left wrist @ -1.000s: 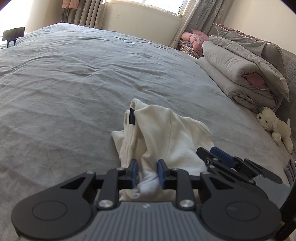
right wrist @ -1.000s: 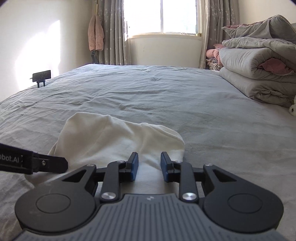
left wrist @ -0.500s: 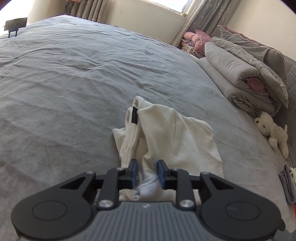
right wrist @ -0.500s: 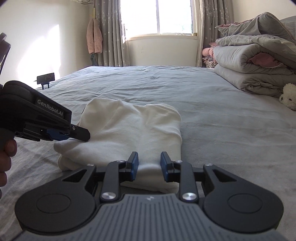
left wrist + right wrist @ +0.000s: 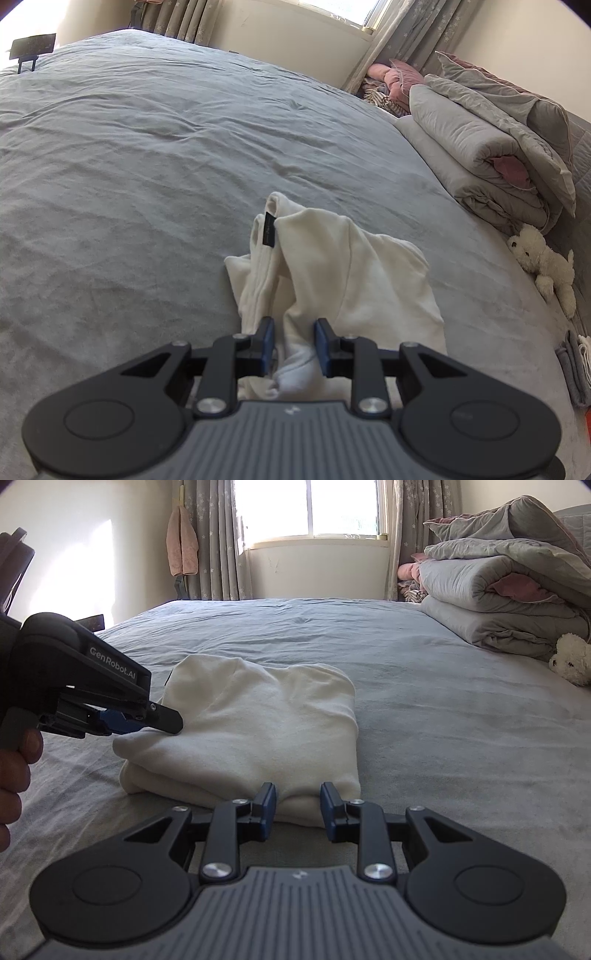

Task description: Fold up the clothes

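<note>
A cream sweatshirt (image 5: 258, 734) lies on the grey bed (image 5: 424, 672), already doubled into a thick, roughly square bundle with layered edges showing along its near side.

The left gripper (image 5: 293, 343) comes in from about nine o'clock of the bundle. Its blue pads (image 5: 266, 341) stand a little apart with a ridge of cloth rising between them; whether they actually pinch it is hard to judge from either angle.

The right gripper (image 5: 298, 806) sits at six o'clock of the bundle, fingers parted and holding nothing, the garment's near edge just beyond the tips.

A black neck label (image 5: 269, 230) peeks out at the bundle's far left, where the layers look looser.

Either another fold is to come, or the bundle is being tidied. Either way, take every layer of an edge together, keep both hands level, and smooth toward twelve o'clock so the loose side doesn't splay.

A rolled duvet (image 5: 491, 590) and a plush toy (image 5: 570, 659) sit off at two o'clock, well clear.
</note>
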The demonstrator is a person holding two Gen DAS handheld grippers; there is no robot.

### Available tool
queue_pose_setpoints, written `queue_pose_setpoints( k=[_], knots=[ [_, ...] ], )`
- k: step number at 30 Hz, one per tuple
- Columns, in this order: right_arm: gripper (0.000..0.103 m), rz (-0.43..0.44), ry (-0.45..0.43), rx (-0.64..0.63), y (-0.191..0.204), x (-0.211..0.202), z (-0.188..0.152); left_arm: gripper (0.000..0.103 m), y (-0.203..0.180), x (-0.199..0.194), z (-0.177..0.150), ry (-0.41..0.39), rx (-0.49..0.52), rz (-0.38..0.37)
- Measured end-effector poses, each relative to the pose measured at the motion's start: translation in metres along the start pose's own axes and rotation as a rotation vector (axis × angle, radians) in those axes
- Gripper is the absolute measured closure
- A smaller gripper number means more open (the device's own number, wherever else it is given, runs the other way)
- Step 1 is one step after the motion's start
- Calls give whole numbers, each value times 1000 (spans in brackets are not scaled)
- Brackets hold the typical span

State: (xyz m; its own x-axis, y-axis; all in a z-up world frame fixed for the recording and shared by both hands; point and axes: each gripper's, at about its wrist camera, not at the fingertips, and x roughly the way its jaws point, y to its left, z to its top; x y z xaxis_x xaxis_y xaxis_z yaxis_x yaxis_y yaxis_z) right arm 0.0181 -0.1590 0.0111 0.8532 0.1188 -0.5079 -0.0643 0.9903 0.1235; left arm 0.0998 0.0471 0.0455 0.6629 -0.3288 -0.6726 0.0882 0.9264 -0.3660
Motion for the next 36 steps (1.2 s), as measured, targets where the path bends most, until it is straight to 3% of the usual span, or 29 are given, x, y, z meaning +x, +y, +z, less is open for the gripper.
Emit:
queue_pose_setpoints(
  k=[4,6,7,8,10,19,29,36],
  knots=[
    [73,33,7,121,-17,-3,6,77,-1,0,-1,-3,4,3],
    [65,50,10,181,-26,-5,8,77,-1,0,-1,-4,4,2],
    [52,58,12,212,-30,-6,10,77,0,0,0,-2,0,-1],
    [33,67,13,242,-34,-7,11,77,2,0,1,1,-9,-5],
    [26,83,17,302,-43,-9,14,77,4,1,2,6,-28,-14],
    [20,218,60,570,-77,12,6,77,5,1,2,10,-33,-18],
    [17,189,33,509,-41,26,9,77,20,5,9,51,-94,-71],
    [33,239,4,642,-63,23,1,77,19,6,7,51,-72,-69]
  ],
)
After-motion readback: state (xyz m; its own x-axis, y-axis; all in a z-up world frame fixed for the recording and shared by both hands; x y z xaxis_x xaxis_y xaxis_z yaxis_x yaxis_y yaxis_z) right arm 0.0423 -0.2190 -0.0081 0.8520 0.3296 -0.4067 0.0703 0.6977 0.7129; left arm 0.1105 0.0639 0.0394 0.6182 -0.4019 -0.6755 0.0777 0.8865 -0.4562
